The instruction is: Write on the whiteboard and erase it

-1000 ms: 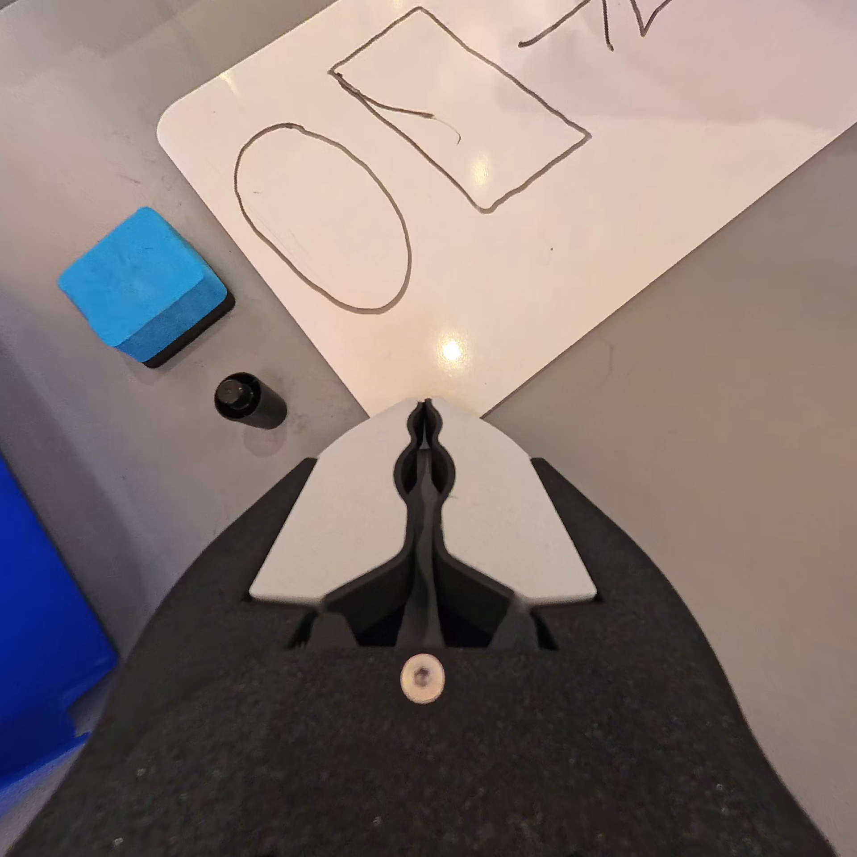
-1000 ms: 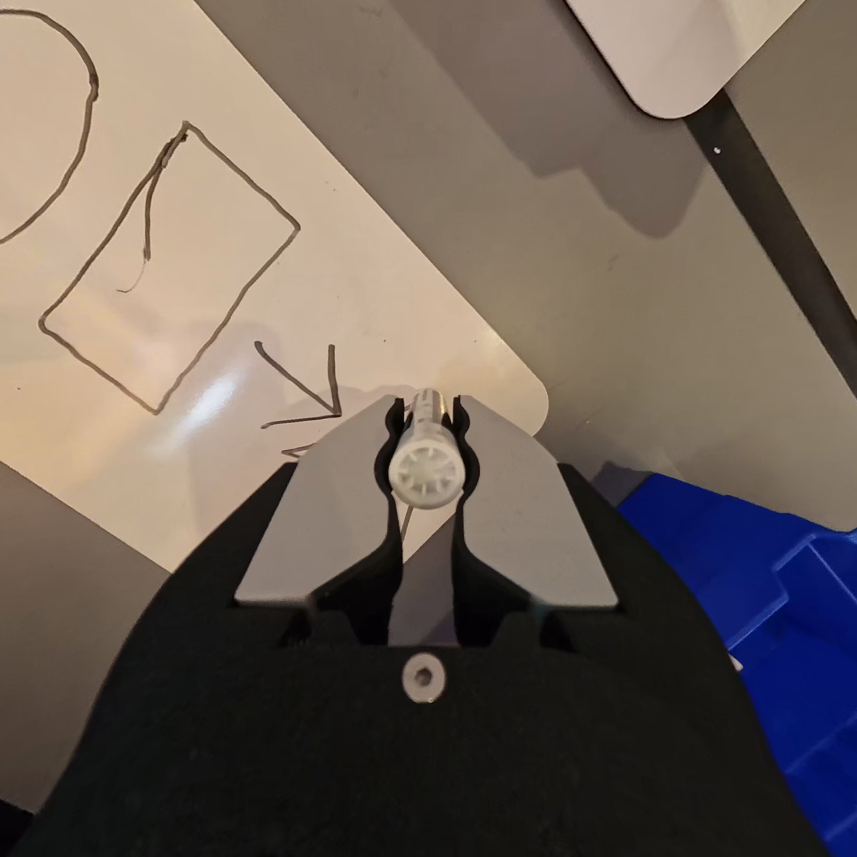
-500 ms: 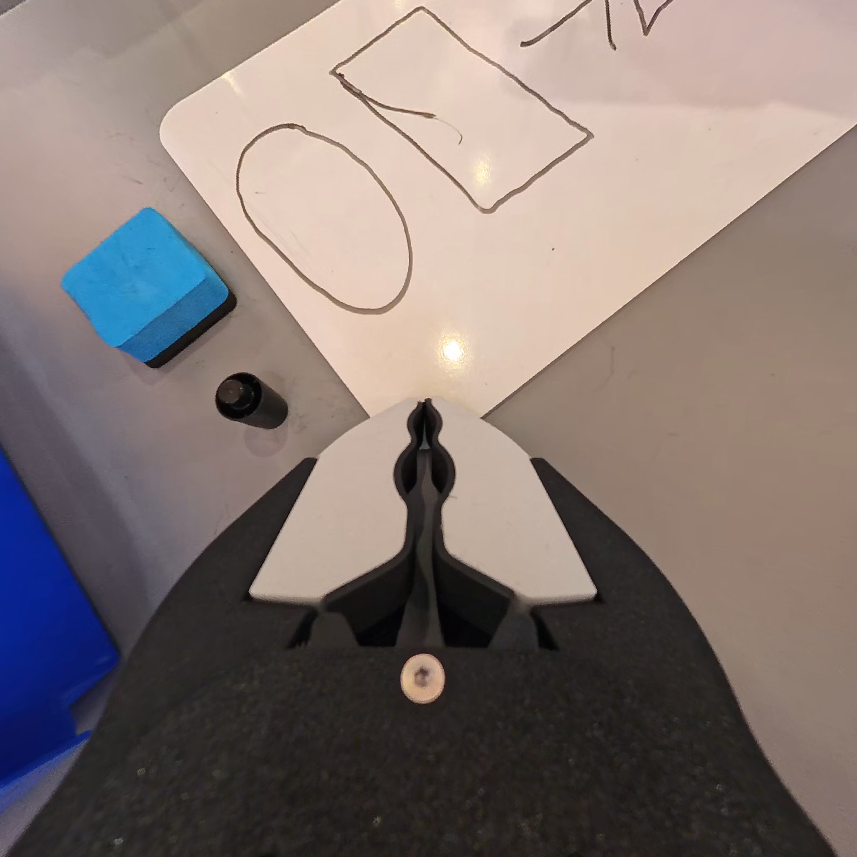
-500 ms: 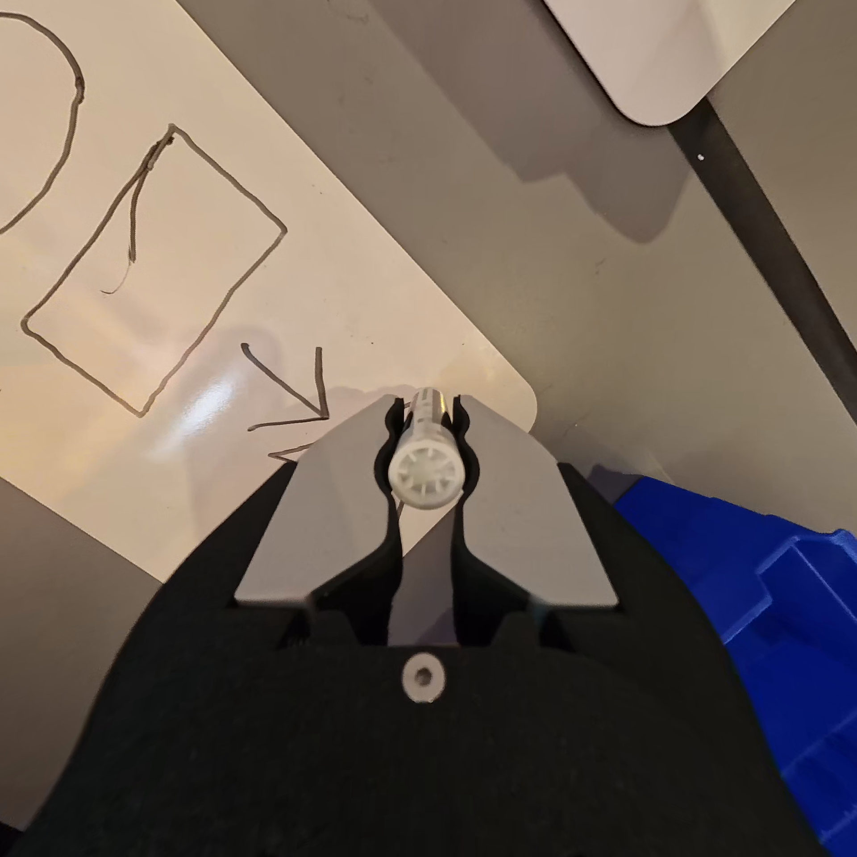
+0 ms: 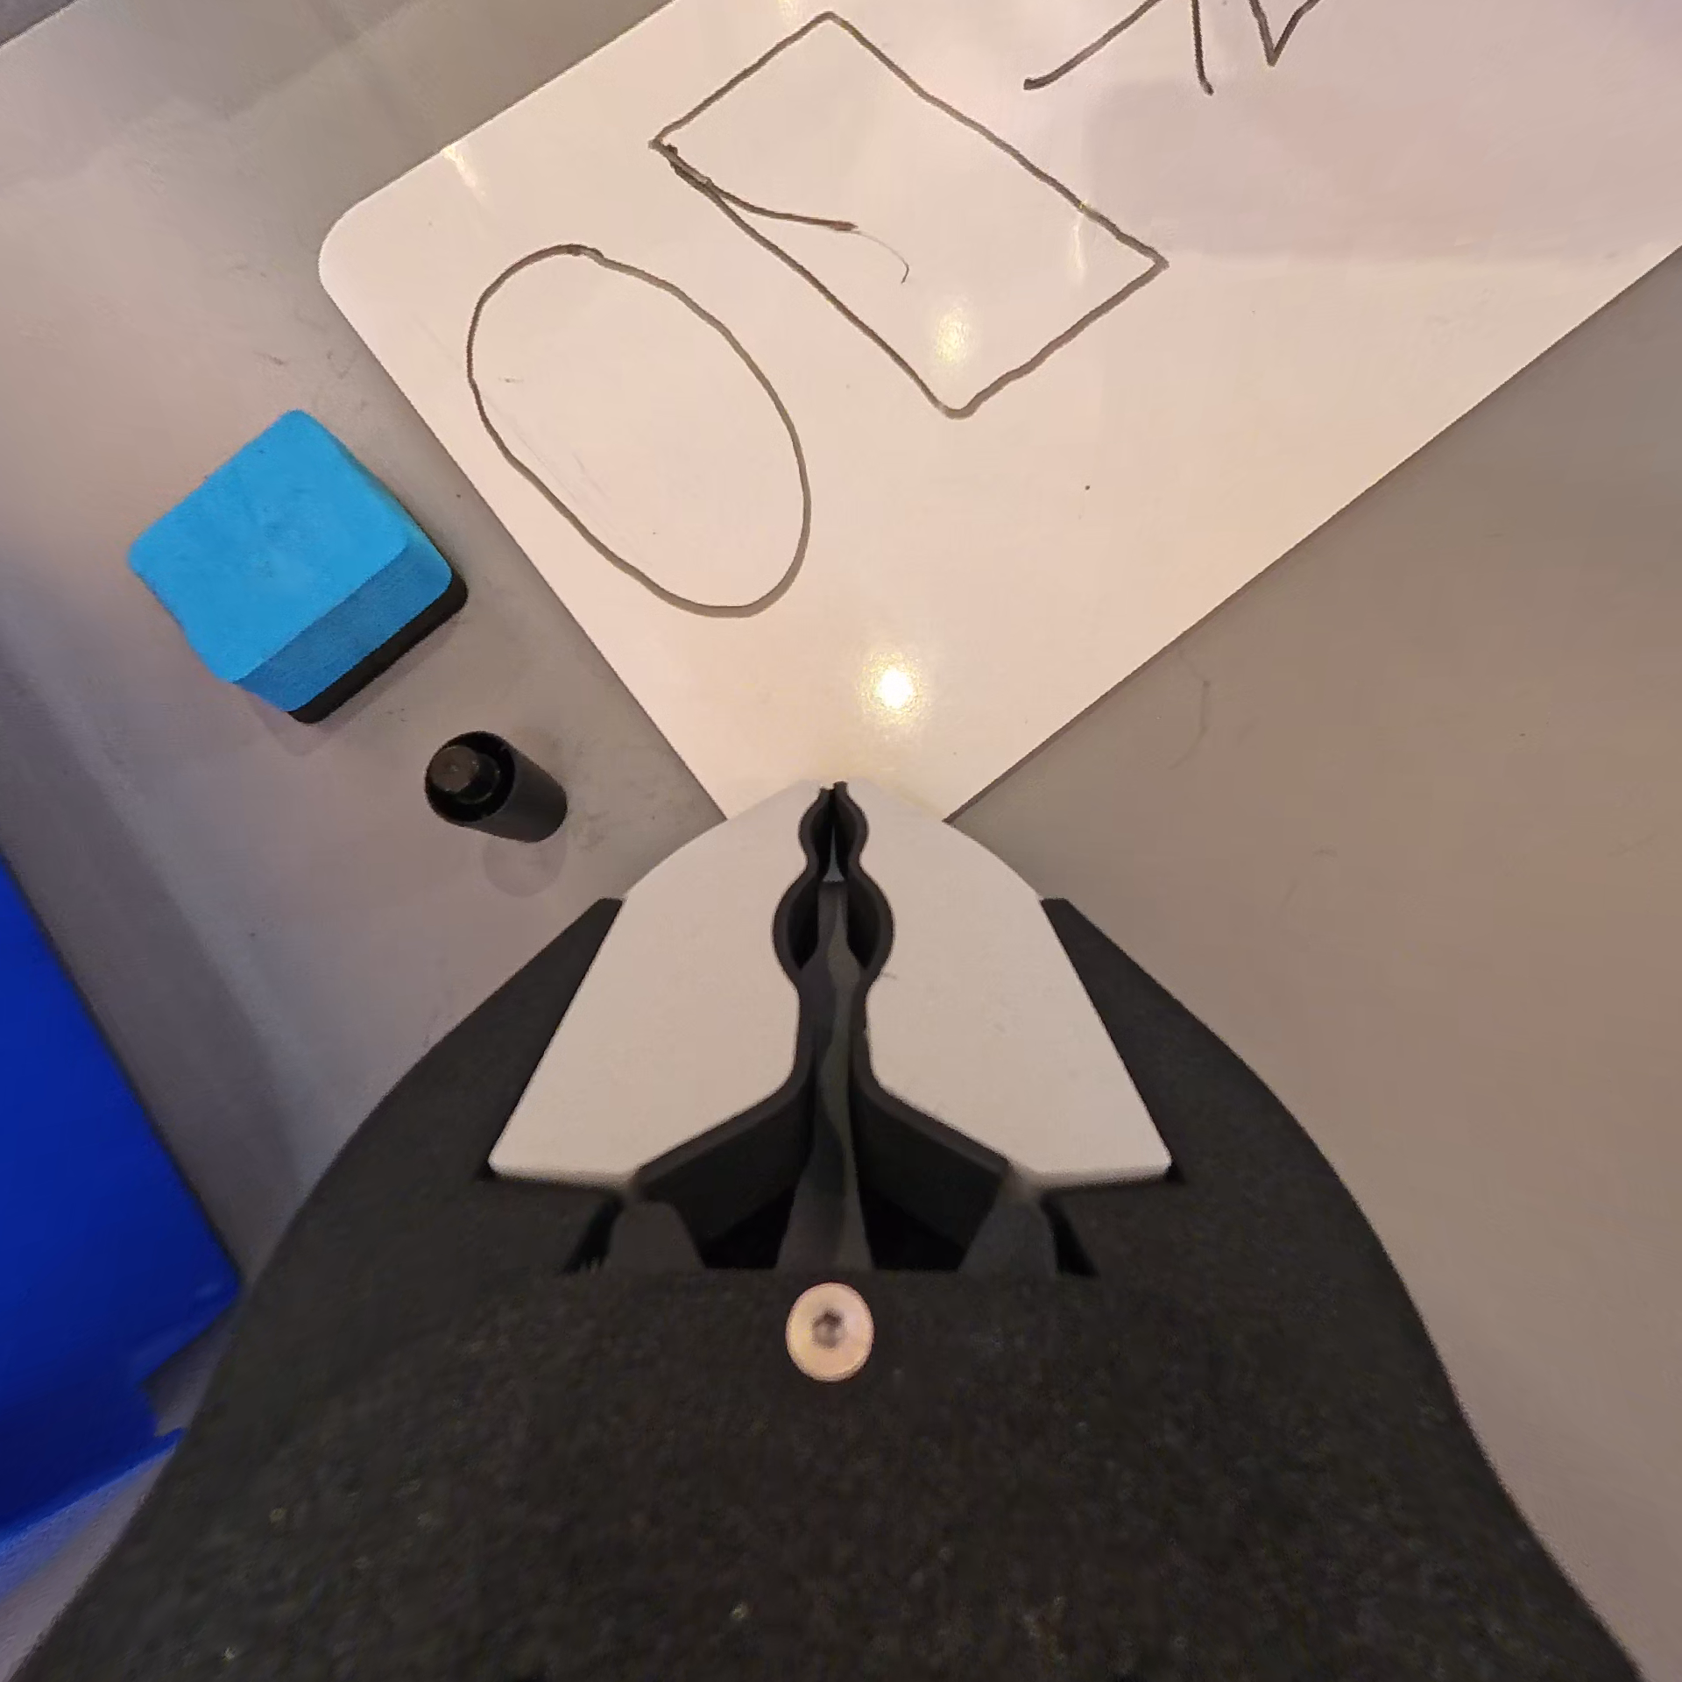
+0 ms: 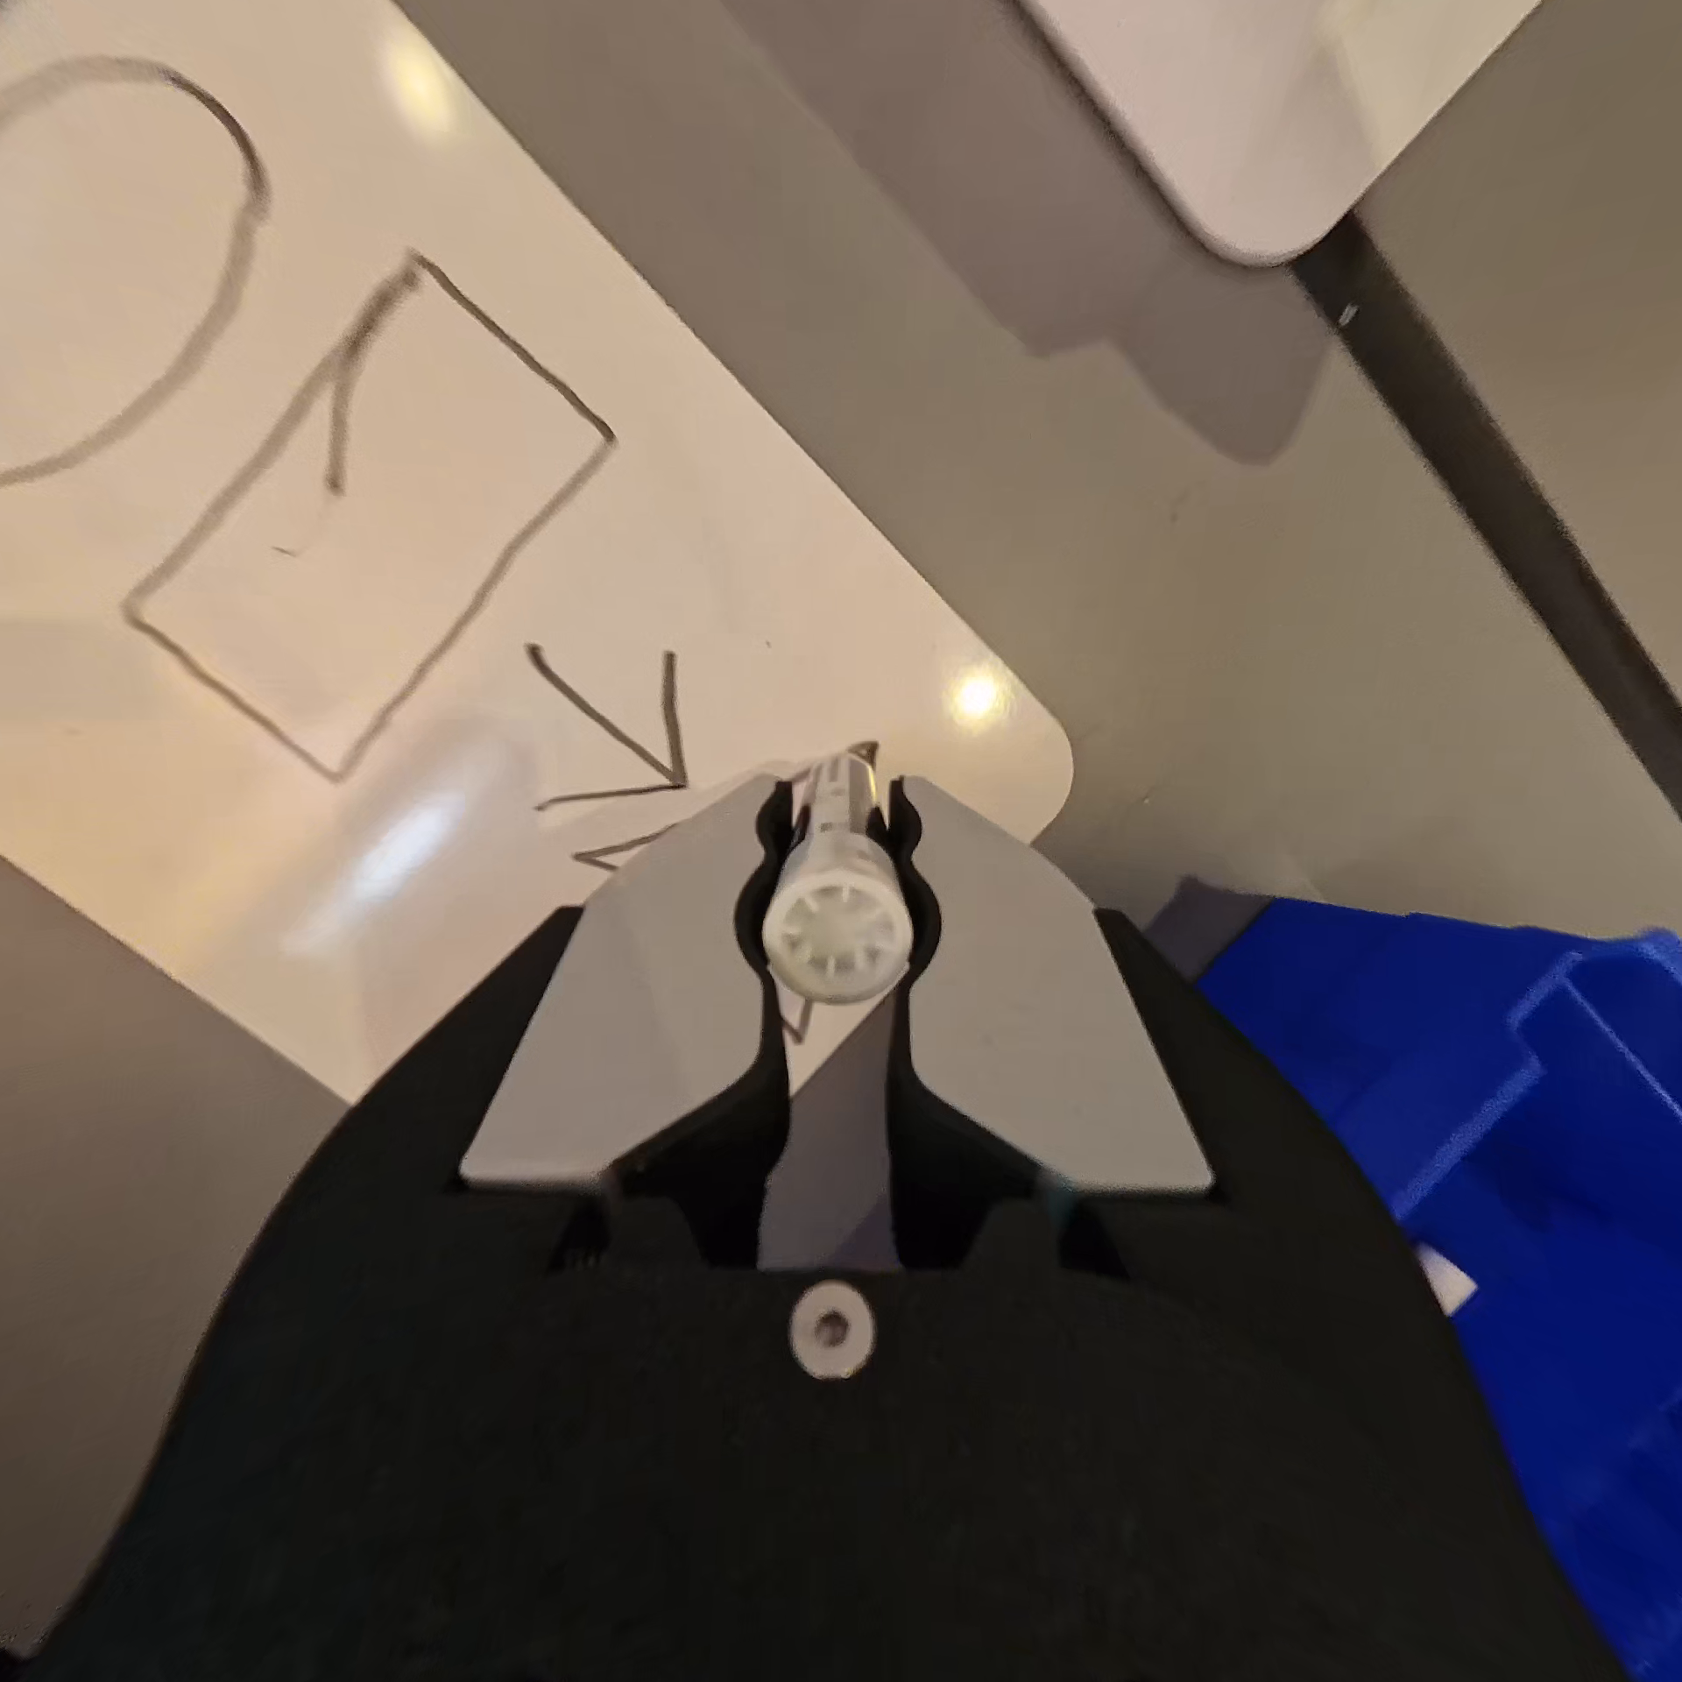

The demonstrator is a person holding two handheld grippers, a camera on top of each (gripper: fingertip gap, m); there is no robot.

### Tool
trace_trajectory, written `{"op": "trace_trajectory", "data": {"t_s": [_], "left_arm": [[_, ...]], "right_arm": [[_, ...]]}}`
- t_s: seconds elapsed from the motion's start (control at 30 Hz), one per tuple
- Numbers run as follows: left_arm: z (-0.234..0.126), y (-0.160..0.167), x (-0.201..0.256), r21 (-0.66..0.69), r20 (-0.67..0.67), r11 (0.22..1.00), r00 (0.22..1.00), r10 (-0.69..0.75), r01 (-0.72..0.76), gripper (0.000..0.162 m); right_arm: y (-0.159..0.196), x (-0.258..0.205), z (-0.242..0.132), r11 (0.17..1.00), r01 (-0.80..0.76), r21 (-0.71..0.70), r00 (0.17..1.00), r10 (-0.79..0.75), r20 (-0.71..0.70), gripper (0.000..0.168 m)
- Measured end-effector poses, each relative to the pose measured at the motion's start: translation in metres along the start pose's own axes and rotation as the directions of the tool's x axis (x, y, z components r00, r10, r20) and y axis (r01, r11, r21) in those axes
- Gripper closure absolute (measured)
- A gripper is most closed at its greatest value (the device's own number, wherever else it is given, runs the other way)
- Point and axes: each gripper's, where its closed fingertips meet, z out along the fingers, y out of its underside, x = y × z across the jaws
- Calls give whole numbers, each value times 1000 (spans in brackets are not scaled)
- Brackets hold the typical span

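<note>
A white whiteboard (image 5: 1001,564) lies flat on the grey table, with a drawn oval, a rectangle and some angular strokes. It also shows in the right wrist view (image 6: 728,564). My left gripper (image 5: 835,790) is shut and empty, its tips over the board's near corner. A blue eraser (image 5: 287,555) with a black base sits left of the board. A black marker cap (image 5: 491,790) lies near it. My right gripper (image 6: 837,783) is shut on a white marker (image 6: 837,937), tip down near the board's right corner by the angular strokes.
A blue bin (image 6: 1474,1092) stands right of the right gripper. A blue bin edge (image 5: 82,1138) is at the left in the left wrist view. A second white board (image 6: 1274,109) and a dark table seam (image 6: 1493,473) lie beyond.
The right gripper with the marker has shifted over the board; the drawn shapes moved right and down in its view, which is now blurred. The left gripper has not moved.
</note>
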Motion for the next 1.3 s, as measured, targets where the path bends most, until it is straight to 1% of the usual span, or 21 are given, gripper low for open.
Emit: {"op": "trace_trajectory", "data": {"t_s": [0.03,0.1,0.13,0.2,0.23,0.3,0.33,0.4,0.43,0.5,0.53,0.6,0.63,0.7,0.8,0.97,1.3], "left_arm": [[0,0,0,0,0,1000,1000,-1,1,162],[0,0,0,0,2,1000,1000,-1,1,162],[0,0,0,0,3,1000,1000,-1,1,162],[0,0,0,0,6,1000,1000,0,0,162],[0,0,0,0,8,1000,1000,3,-3,162],[0,0,0,0,13,1000,1000,9,-9,162],[0,0,0,1,13,1000,1000,9,-9,162],[-1,1,0,1,10,1000,1000,6,-6,162],[-1,1,-1,1,11,1000,1000,5,-5,162],[-1,1,-1,1,13,1000,1000,6,-6,162],[-1,1,-1,1,14,1000,1000,6,-6,162],[-2,1,-1,1,15,1000,1000,7,-7,162],[-1,1,-1,1,16,1000,1000,5,-5,162],[-1,1,-2,0,21,1000,1000,3,-3,162],[-1,1,-2,-1,27,1000,1000,2,-2,162],[-1,1,-2,1,25,1000,1000,-4,4,162],[-1,1,-2,3,24,1000,1000,-8,8,162]], "right_arm": [[-5,-5,-12,998,6,58,1000,-5,-10,148],[-14,-21,-50,979,40,201,998,-30,-54,148],[-16,-34,-72,956,54,289,997,-36,-67,148],[-8,-64,-112,881,60,469,997,-28,-76,148],[2,-75,-127,839,60,540,995,-9,-98,148],[31,-96,-143,754,37,656,993,46,-110,148],[47,-107,-145,713,24,701,992,68,-103,148],[81,-122,-140,655,15,755,984,124,-127,148],[96,-128,-137,635,16,772,980,144,-139,148],[123,-138,-127,640,12,768,973,169,-156,148],[131,-140,-125,646,3,763,971,182,-158,148],[140,-143,-126,645,-37,763,974,195,-117,148],[142,-143,-128,636,-52,770,975,198,-98,148],[146,-140,-130,614,-42,788,973,205,-109,149],[150,-134,-126,630,-25,776,971,201,-132,148],[150,-133,-127,601,-78,795,973,220,-72,148],[146,-142,-125,603,-46,796,983,170,-73,148]]}}
